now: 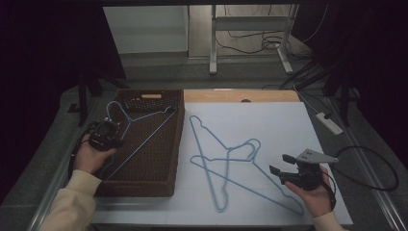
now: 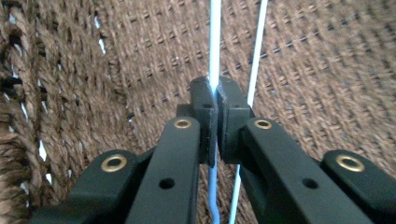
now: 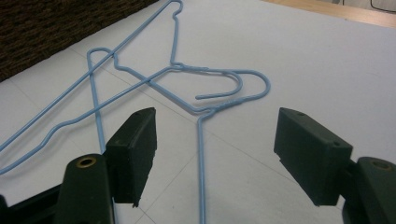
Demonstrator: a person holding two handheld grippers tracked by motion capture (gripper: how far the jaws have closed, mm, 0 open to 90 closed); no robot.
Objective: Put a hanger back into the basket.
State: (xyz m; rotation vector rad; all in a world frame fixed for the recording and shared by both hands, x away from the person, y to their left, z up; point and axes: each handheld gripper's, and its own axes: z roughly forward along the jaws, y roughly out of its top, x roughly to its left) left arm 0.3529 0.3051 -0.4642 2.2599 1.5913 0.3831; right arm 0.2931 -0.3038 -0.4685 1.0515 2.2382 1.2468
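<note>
Evidently the step in hand is stowing hangers: the left gripper (image 1: 111, 131) is clenched on the wire of a blue hanger (image 1: 144, 126) that lies slantwise in the brown basket (image 1: 174, 144) at the worktop's left edge, its hook near the basket's far left corner. The right gripper (image 1: 282, 163), jaws spread wide and empty, hovers by the worktop's near right corner, just short of two crossed hangers (image 1: 226, 161) on the white sheet. Next, probably, the left must let go and the right close on one wire.
</note>
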